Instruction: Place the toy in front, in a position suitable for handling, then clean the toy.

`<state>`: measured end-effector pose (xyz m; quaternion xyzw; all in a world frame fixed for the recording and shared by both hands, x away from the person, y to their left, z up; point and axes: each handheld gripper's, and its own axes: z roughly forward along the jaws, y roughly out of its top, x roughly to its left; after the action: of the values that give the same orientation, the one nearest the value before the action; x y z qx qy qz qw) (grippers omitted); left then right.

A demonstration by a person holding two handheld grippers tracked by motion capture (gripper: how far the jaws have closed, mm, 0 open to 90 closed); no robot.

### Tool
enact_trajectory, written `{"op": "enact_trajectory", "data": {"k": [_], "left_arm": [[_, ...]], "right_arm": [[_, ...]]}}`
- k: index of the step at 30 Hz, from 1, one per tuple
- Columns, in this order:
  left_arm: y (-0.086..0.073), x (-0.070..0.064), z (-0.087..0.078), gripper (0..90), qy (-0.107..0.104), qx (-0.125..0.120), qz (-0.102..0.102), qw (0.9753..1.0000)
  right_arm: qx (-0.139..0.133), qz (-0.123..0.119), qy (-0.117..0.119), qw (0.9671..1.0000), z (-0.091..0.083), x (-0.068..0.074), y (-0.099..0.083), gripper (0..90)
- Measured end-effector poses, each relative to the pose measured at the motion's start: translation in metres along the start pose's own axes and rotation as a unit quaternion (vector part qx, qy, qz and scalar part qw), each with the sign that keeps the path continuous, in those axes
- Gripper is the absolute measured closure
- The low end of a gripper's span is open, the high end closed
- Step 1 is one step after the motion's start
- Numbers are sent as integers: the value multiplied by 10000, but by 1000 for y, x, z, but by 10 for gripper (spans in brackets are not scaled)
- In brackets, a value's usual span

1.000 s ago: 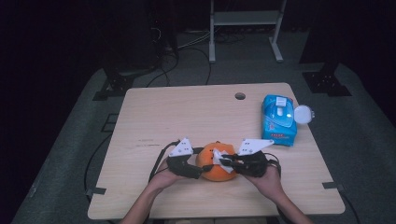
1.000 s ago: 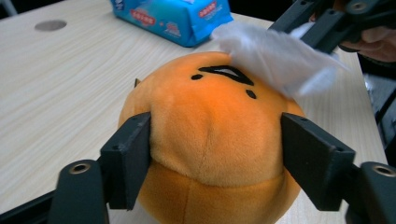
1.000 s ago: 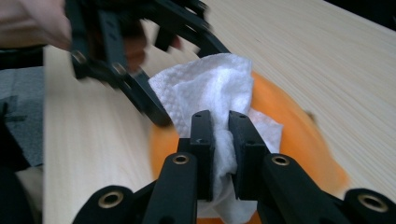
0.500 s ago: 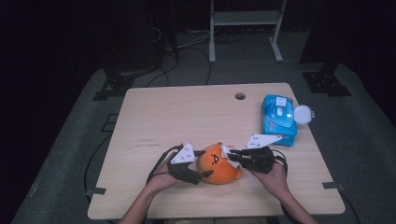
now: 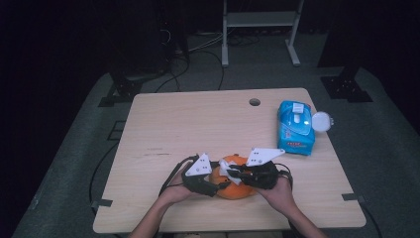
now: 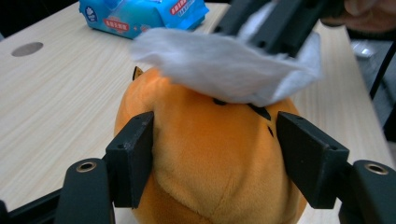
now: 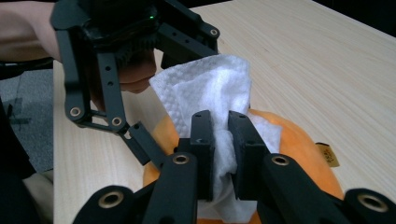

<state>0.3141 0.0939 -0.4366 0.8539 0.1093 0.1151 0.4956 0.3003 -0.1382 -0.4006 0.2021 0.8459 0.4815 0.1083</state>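
The left gripper (image 6: pixel 212 149) clamps the orange plush toy (image 6: pixel 210 163) between its two black jaws, one pressed to each flank, the person's left hand (image 5: pixel 173 191) low at the table's near edge. The right gripper (image 7: pixel 219 140) pinches a white wipe (image 7: pixel 210 88) tight and lays it on the toy's top. Farther right on the wooden table (image 5: pixel 198 124) lies a blue wipes pack (image 5: pixel 295 127).

Blue wet-wipe pack (image 5: pixel 295 127) lies near the tabletop's (image 5: pixel 188 124) right edge, toward the far right corner. Round white lid (image 5: pixel 322 121) just beside it, overhanging that edge. Round hole (image 5: pixel 254 102) near the far edge. Metal stand (image 5: pixel 260 29) on the floor beyond.
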Motion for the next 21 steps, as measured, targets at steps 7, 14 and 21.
{"op": "enact_trajectory", "data": {"k": [7,14,21], "left_arm": [[-4,4,0,299,-53,-70,-176,9998],[-8,2,-2,291,-2,-78,-198,9998],[-11,4,-4,293,-3,-85,-278,9996]], "right_arm": [[-14,137,-32,9999,0,-7,-4,800],[33,-3,28,10000,6,-2,-1,797],[74,-96,-89,9999,-1,-4,-2,797]]}}
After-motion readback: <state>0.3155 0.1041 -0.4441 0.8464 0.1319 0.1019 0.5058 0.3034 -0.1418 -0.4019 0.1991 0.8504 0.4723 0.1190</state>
